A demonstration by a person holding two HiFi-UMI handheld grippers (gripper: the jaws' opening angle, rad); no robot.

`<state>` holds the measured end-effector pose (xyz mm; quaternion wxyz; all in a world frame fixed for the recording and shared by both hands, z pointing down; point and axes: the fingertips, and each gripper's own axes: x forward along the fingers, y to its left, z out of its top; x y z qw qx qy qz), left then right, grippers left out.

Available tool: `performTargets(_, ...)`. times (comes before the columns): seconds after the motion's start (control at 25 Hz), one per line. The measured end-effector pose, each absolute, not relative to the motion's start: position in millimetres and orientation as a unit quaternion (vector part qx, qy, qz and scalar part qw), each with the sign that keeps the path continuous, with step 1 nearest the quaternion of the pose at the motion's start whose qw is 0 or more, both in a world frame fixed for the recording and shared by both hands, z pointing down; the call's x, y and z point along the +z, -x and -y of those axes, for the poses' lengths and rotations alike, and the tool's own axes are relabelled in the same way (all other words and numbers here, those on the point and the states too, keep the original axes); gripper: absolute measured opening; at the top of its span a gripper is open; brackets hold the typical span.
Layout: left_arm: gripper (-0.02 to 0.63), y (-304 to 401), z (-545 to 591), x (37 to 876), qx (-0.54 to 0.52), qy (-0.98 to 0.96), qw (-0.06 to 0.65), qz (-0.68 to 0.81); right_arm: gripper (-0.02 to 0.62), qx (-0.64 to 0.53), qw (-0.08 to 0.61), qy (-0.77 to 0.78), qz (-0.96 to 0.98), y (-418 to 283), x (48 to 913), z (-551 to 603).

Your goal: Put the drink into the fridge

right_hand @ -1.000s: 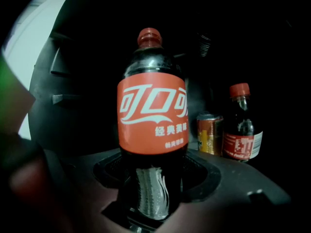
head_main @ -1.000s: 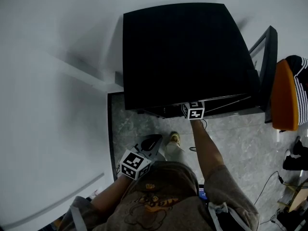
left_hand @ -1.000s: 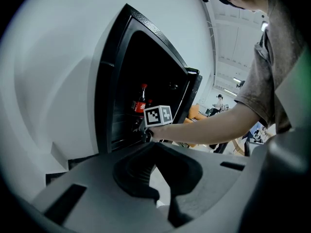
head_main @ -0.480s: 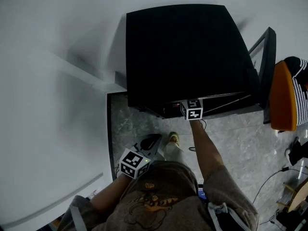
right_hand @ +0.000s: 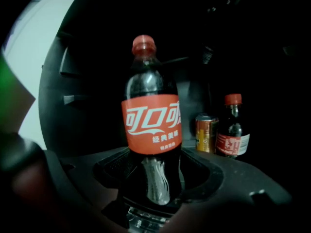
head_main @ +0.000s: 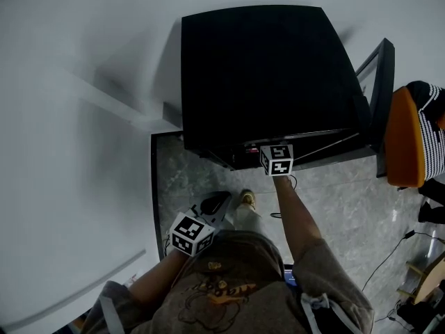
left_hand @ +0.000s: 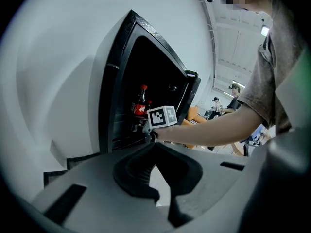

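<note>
The black fridge [head_main: 264, 75] sits at my 12 o'clock with its door [head_main: 381, 103] swung out at its 3 o'clock side. In the right gripper view its dark interior holds a small can [right_hand: 206, 133] and a small red-capped bottle [right_hand: 232, 127], both upright and just beside each other on a shelf.

The drink, a cola bottle [right_hand: 151, 125] with a red cap and red label, stands upright inside the fridge, with the can and small bottle at its 3 o'clock. My right gripper [right_hand: 153, 188] reaches in, its jaws clamped around the bottle's lower body. I cannot tell whether its base touches the shelf.

My left gripper [left_hand: 163, 198] hangs low, at 7 o'clock from the right one, well outside the fridge. Its jaws are drawn together to a thin slit, with nothing between them.
</note>
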<state>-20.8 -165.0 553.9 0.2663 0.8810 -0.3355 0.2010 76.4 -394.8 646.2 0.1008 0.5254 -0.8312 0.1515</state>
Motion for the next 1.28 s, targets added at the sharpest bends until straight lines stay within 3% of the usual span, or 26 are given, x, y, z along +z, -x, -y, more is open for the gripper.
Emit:
performTargets(0.72, 0.005, 0, 185, 520, 0.158, -0.903, 0.238, 0.32, 0.288, 0.128, 0.094, -0.452, 0.878, -92, 555, 294)
performTargets(0.76, 0.005, 0, 186, 516, 0.157, -0.905, 0.233, 0.318, 0.272, 0.125, 0.089, -0.441, 0.884, -90, 546, 286)
performTargets(0.84, 0.005, 0, 189, 508, 0.155, -0.909, 0.224, 0.315, 0.153, 0.117, 0.081, -0.417, 0.898, -85, 530, 270)
performTargets(0.88, 0.005, -1, 191, 504, 0.154, -0.911, 0.22, 0.314, 0.124, 0.114, 0.079, -0.407, 0.903, -84, 524, 262)
performTargets(1.28, 0.005, -10, 191, 468, 0.126, -0.923, 0.221, 0.29, 0.021, 0.132, 0.052, -0.313, 0.939, -62, 470, 190)
